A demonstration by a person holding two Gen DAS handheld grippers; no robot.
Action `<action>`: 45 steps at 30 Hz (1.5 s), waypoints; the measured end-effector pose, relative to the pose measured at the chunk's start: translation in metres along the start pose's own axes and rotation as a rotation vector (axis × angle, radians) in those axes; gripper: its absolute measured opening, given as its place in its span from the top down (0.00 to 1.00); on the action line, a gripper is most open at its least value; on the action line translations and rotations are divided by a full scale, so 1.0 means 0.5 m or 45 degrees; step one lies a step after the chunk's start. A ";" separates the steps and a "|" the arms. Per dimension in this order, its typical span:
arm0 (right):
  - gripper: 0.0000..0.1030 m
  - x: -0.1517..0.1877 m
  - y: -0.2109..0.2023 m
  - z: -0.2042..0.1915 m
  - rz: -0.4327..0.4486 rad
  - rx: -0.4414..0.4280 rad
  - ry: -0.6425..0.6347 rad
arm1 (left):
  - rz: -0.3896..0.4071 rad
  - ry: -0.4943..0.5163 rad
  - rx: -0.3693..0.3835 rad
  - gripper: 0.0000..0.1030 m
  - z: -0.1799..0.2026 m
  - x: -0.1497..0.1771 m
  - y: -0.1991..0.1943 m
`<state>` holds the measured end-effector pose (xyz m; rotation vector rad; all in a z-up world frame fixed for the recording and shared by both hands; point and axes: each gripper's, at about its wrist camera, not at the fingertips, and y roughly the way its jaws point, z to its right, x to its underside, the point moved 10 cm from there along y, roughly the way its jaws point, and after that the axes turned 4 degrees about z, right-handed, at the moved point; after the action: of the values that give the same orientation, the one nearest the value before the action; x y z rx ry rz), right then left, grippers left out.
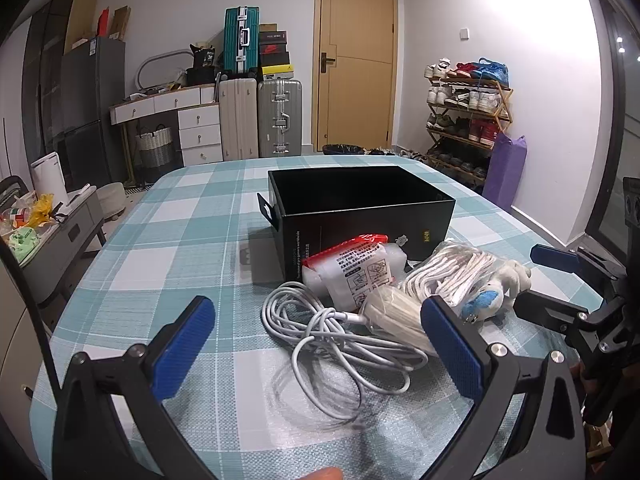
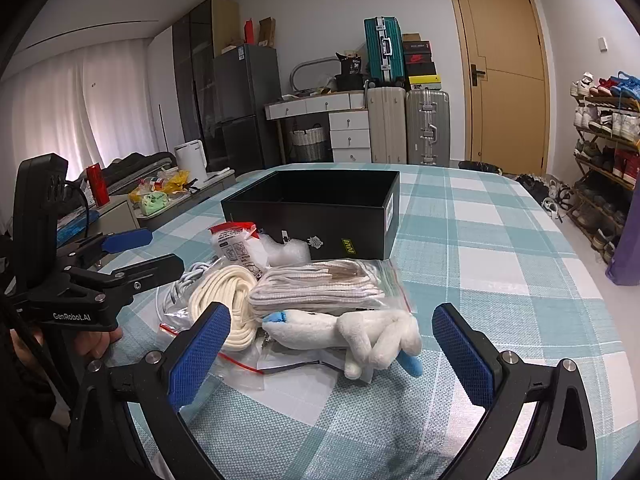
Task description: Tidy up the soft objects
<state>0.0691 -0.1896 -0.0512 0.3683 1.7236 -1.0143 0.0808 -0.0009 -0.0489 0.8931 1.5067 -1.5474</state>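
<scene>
Both the left gripper (image 1: 318,342) and right gripper (image 2: 332,350) gape wide, holding nothing. The tangled white charging cable (image 1: 336,336) might snag and drag the fluffy white plush toy (image 2: 360,338) along.

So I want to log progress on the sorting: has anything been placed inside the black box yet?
No, the black box shows only its dark, bare inside, and the white plush toy lies on the table in front of it.
</scene>
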 end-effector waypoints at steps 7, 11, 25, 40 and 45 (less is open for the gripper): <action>0.00 0.000 0.000 0.000 0.001 0.000 -0.001 | -0.004 -0.009 -0.001 0.00 -0.005 0.003 0.003; 0.00 0.000 0.000 0.000 0.000 0.000 0.000 | -0.003 -0.008 0.000 0.00 -0.006 0.003 0.003; 0.00 0.000 0.000 0.000 -0.002 0.001 0.001 | -0.006 -0.011 -0.001 0.00 -0.009 0.005 0.004; 0.00 0.001 0.000 0.002 -0.002 0.005 0.004 | -0.007 -0.008 -0.002 0.00 -0.010 0.006 0.005; 0.00 0.001 0.000 0.001 -0.002 0.003 0.004 | -0.008 -0.005 -0.009 0.00 -0.012 0.009 0.008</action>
<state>0.0692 -0.1903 -0.0516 0.3704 1.7260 -1.0177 0.0822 0.0050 -0.0548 0.8817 1.5128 -1.5472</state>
